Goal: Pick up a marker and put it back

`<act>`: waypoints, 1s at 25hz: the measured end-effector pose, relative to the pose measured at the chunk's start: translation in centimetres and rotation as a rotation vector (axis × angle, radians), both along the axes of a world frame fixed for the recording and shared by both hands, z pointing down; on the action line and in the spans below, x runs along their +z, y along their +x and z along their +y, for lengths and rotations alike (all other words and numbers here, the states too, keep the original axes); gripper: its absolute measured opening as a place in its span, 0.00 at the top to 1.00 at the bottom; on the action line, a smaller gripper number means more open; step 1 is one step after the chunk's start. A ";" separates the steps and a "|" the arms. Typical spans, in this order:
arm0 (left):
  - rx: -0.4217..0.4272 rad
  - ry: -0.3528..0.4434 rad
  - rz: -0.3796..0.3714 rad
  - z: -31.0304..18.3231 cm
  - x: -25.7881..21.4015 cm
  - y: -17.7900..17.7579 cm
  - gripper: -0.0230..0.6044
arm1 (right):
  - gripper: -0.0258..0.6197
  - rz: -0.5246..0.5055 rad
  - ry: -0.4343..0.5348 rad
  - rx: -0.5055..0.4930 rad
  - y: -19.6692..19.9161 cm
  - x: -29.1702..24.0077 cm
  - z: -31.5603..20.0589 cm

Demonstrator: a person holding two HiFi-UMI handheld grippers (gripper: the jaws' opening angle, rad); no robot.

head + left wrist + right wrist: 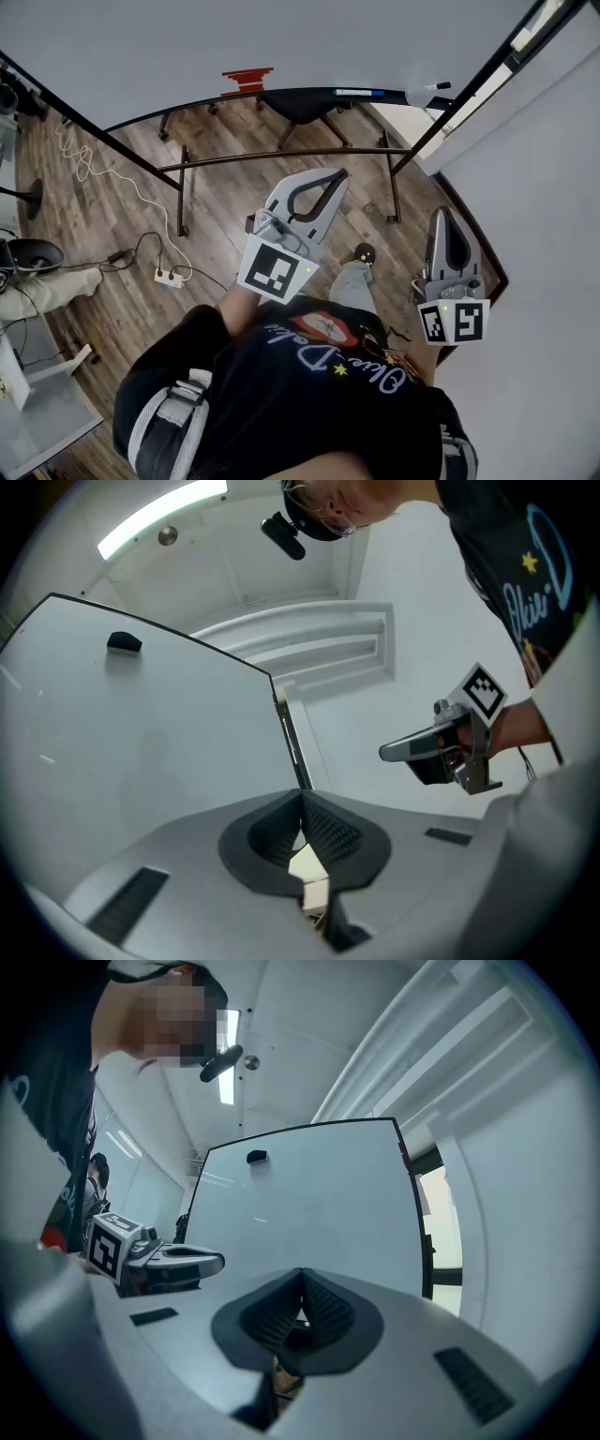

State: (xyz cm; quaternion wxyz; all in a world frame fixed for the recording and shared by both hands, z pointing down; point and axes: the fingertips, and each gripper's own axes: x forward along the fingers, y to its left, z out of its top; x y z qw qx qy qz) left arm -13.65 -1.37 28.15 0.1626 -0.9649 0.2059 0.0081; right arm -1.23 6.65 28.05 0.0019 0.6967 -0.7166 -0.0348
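A marker with a blue end [357, 92] lies on the whiteboard's tray [300, 94], and a black-capped marker [437, 86] lies at the tray's right end. My left gripper [339, 174] is held in front of the board, below the tray in the head view, its jaws together and empty. My right gripper [443, 214] hangs further right, near the board's right post, also shut with nothing in it. In the left gripper view the jaws [302, 797] meet at the tips, facing the whiteboard [141, 742]. In the right gripper view the jaws [302, 1274] are closed too.
A red eraser [246, 80] sits on the tray's left part. A small black object [256, 1157] sticks high on the whiteboard. The board's metal frame and legs [281, 155] stand on wood flooring, with a power strip and cables [169, 277] at the left. A white wall [544, 187] is close on the right.
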 end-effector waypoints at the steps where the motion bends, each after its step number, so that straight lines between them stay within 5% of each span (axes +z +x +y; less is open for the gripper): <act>1: -0.008 -0.009 0.000 -0.3 0.1 0.5 0.96 | 0.96 -0.003 -0.004 -0.004 0.7 0.1 -0.3; 18: -0.137 -0.019 -0.038 -4.5 1.3 10.6 0.96 | 0.96 -0.074 0.006 -0.086 13.3 2.6 -6.3; 25: -0.177 -0.006 -0.063 -5.0 2.3 12.3 0.96 | 0.96 -0.076 0.008 -0.121 15.7 3.9 -8.0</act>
